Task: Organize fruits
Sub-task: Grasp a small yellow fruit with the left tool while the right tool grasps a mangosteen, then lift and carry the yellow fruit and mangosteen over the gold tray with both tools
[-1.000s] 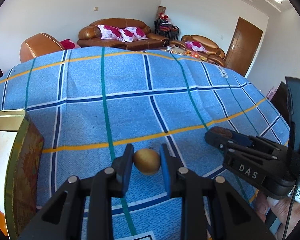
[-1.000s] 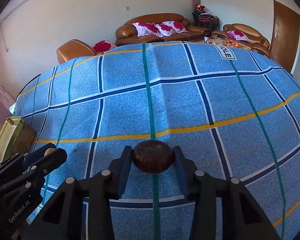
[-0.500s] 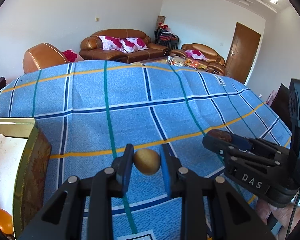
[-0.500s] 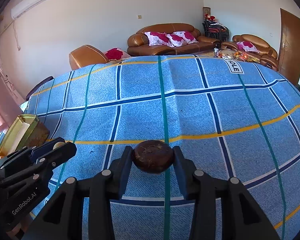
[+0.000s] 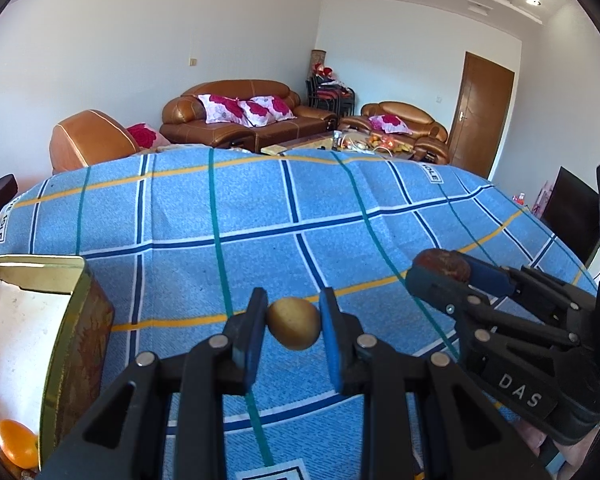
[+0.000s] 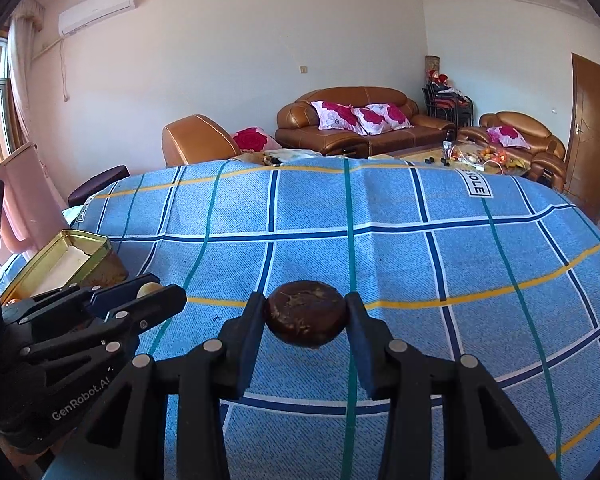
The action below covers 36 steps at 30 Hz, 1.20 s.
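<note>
My left gripper (image 5: pixel 293 330) is shut on a small yellow-brown fruit (image 5: pixel 294 323), held above the blue checked cloth (image 5: pixel 260 216). My right gripper (image 6: pixel 305 320) is shut on a dark brown round fruit (image 6: pixel 305 319), also lifted over the cloth. In the left wrist view the right gripper (image 5: pixel 440 270) shows at the right with the dark fruit (image 5: pixel 442 264) at its tips. In the right wrist view the left gripper (image 6: pixel 148 292) shows at the lower left, holding the pale fruit (image 6: pixel 148 289). A gold tin box (image 5: pixel 52 320) stands open at the left, with an orange (image 5: pixel 18 442) by its near corner.
The gold tin (image 6: pixel 66 260) sits near the cloth's left edge. Beyond the cloth stand a brown leather sofa (image 6: pixel 360 124) with pink cushions, armchairs (image 6: pixel 198 144), a cluttered low table (image 6: pixel 472 156) and a wooden door (image 6: pixel 592 128).
Both grippers have risen and tilted up with their fruits, so more of the room and less of the cloth shows. More of the tin's inside and the orange has come into the left wrist view.
</note>
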Available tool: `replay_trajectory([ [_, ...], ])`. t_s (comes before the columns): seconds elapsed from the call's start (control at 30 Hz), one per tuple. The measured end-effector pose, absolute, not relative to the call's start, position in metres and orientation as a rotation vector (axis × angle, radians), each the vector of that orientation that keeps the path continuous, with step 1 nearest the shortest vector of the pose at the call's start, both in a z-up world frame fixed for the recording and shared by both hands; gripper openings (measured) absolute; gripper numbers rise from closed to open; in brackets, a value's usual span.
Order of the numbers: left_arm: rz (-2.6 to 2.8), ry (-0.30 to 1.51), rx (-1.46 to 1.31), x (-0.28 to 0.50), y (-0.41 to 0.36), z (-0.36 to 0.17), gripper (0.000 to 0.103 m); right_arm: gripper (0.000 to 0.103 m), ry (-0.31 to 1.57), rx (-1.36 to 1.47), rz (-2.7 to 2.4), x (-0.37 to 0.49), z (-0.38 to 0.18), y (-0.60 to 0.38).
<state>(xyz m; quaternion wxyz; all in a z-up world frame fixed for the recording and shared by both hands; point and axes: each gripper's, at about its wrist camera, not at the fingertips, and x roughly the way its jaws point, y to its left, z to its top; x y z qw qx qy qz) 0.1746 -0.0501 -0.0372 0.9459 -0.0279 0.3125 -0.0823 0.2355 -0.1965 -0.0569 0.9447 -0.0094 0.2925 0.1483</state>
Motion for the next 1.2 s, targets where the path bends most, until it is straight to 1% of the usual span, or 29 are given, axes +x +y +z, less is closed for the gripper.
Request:
replay_trajectory([
  [1.2,-0.145,0.415,0.009,0.137,-0.059,-0.017,0.028,0.043,0.407,-0.068,0.345,0.198,-0.042,-0.191],
])
